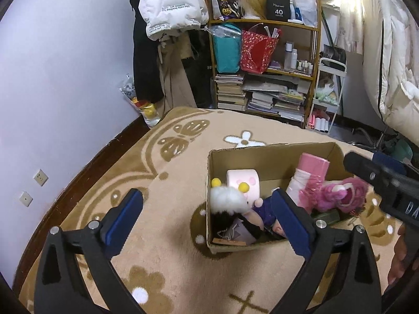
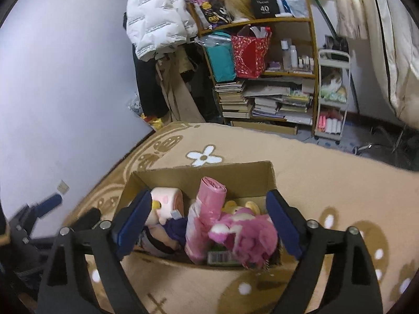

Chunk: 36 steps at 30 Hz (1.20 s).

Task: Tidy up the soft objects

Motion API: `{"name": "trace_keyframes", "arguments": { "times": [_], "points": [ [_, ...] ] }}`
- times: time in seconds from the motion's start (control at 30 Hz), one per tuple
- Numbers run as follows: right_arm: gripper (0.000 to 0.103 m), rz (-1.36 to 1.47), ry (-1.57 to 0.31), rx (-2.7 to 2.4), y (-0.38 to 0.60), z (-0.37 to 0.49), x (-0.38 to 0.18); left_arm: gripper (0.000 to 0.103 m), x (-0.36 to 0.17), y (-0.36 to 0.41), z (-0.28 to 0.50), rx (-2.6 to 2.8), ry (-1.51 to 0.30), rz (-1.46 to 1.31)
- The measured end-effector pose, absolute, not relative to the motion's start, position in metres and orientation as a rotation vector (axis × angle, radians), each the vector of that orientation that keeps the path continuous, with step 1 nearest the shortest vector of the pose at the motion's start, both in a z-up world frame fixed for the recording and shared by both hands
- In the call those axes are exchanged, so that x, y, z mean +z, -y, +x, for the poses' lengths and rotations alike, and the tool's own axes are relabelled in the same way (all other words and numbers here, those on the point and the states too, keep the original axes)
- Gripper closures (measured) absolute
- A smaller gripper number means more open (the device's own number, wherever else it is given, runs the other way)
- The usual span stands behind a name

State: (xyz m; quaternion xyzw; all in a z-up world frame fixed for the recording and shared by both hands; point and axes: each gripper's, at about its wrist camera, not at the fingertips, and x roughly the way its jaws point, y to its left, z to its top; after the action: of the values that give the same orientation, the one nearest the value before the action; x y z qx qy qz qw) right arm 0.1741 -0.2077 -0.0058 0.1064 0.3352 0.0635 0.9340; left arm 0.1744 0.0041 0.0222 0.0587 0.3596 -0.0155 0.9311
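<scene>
- Cardboard box (image 1: pixel 269 154) sits on the tan fleece blanket (image 1: pixel 167 183) with its brown butterfly and white flower pattern, and it's where all our soft stuff is piled.
- Our left gripper (image 1: pixel 209 222) has its blue-padded jaws spread wide with nothing between them; it hangs over the blanket and the box's near left corner.
- Our right gripper (image 2: pixel 209 225) is spread wide too, empty, hovering right above the box. No earlier shot to compare, so that's all we can say about either one.
- Inside the box on the left: a doll with white fluffy hair and yellow pom-poms (image 1: pixel 225 196), lying next to a pink roll with a cartoon face (image 1: pixel 243 183).
- Middle: a roll of pink plastic bags (image 2: pixel 207 209) leaning tilted against the other things.
- Right side: a fuzzy pink plush (image 2: pixel 248 233) resting on top, near the front wall, with something green under it that we can't make out.
- A dark purple plush bit (image 2: pixel 175 226) shows between the doll and the bags.
- Behind the blanket: a wooden shelf (image 1: pixel 264 22) with stacked books, a red gift bag (image 1: pixel 256 49) and a teal bag (image 1: pixel 226 52), plus a white puffer jacket (image 1: pixel 170 2) hanging beside it.
</scene>
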Motion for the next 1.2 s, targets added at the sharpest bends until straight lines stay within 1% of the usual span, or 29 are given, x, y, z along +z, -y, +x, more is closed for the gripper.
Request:
{"name": "trace_keyframes", "arguments": {
  "times": [0.07, 0.13, 0.23, 0.6, 0.8, 1.0, 1.2],
  "points": [
    [0.007, 0.186, -0.678, 0.121, 0.205, 0.166, 0.000, 0.005, 0.028, -0.006, 0.167, -0.041, -0.729, 0.115],
    [0.000, 0.174, -0.661, 0.118, 0.205, 0.156, 0.007, 0.005, 0.036, -0.006, 0.155, -0.049, -0.710, 0.112],
    [0.000, 0.136, -0.627, 0.112, 0.204, 0.143, 0.017, 0.005, 0.045, -0.009, 0.140, -0.046, -0.685, 0.100],
    [0.000, 0.153, -0.531, 0.156, 0.212, 0.090, 0.056, 0.005, 0.089, -0.021, 0.075, -0.028, -0.575, 0.071],
    [0.000, 0.135, -0.474, 0.184, 0.211, 0.062, 0.072, 0.005, 0.104, -0.029, 0.038, -0.048, -0.507, 0.035],
    [0.000, 0.121, -0.431, 0.193, 0.213, 0.028, 0.075, 0.005, 0.114, -0.029, 0.000, -0.024, -0.432, 0.060],
    [0.000, 0.138, -0.398, 0.203, 0.219, 0.005, 0.065, 0.005, 0.110, -0.033, -0.024, 0.000, -0.407, 0.041]
  ]
}}
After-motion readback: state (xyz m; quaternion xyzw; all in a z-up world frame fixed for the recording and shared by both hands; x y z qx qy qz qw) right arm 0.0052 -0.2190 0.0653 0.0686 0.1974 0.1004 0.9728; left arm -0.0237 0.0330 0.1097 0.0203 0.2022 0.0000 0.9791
